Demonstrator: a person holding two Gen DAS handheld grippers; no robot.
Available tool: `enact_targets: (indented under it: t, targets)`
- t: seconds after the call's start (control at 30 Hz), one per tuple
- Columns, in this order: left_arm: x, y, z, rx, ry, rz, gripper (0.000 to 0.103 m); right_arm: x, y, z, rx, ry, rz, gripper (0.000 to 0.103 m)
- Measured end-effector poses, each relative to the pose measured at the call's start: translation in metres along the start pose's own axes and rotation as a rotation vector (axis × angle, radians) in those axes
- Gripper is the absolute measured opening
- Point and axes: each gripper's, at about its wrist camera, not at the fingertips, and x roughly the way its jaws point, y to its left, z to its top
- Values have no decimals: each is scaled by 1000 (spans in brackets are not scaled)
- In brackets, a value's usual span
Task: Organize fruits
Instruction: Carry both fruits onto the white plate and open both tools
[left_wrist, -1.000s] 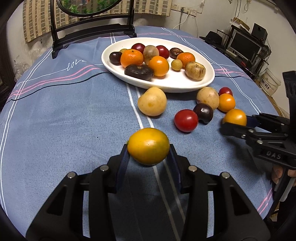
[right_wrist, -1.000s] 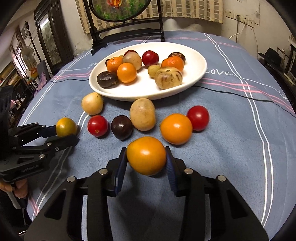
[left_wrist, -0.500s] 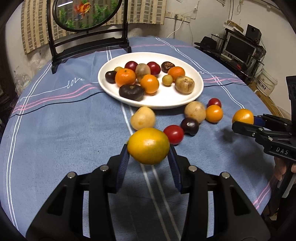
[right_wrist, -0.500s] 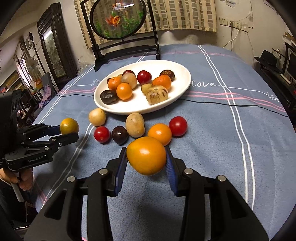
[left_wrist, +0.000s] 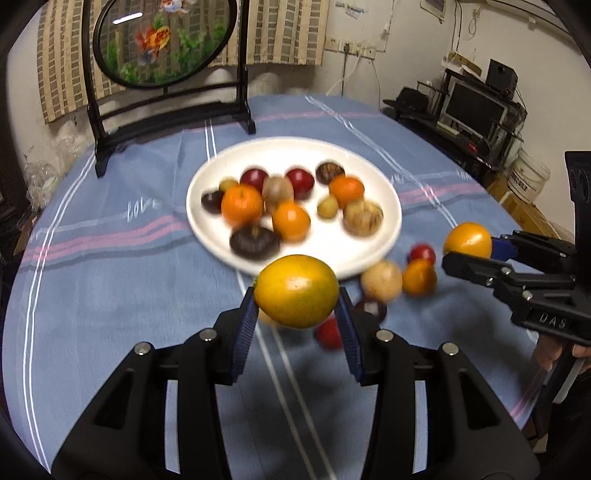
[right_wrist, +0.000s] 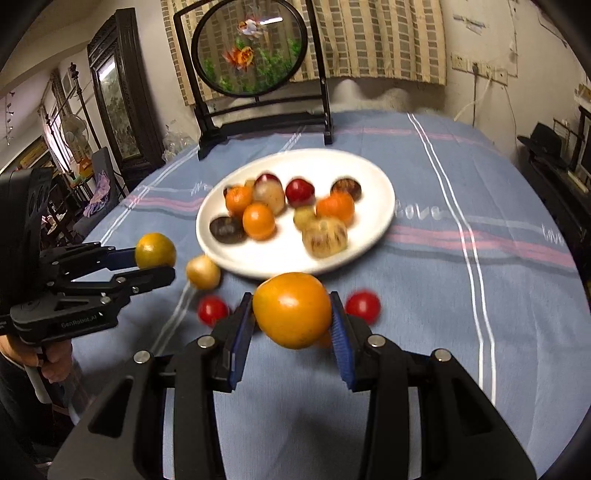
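Above blue tablecloth (left_wrist: 110, 295), yellow fruit (left_wrist: 296, 291) sits between left gripper (left_wrist: 296, 314) fingers (clamped).

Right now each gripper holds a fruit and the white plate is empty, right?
Not quite. Each gripper, left and right, does hold a fruit, but the plate is not empty: both views show many fruits on it.

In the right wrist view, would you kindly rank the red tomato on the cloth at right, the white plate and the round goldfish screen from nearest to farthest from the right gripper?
1. The red tomato, on the cloth just right of the right gripper, which is shut on an orange fruit.
2. The white plate, mid-table ahead.
3. The goldfish screen, at the table's far edge.
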Motion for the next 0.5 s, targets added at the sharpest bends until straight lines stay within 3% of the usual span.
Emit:
enact_targets:
  t: [0.2, 0.4, 0.47, 0.5]
  targets:
    - [36, 10, 41, -26, 5, 50, 43, 36, -10, 45, 54, 18, 6, 40]
    - [67, 19, 60, -68, 16, 92, 44, 87, -19, 70, 148, 85, 55, 41]
    - [74, 23, 63, -88, 12, 99, 50, 100, -25, 74, 208, 98, 74, 42]
    - [75, 26, 64, -101, -1, 115, 62, 104, -30, 76, 243, 98, 89, 43]
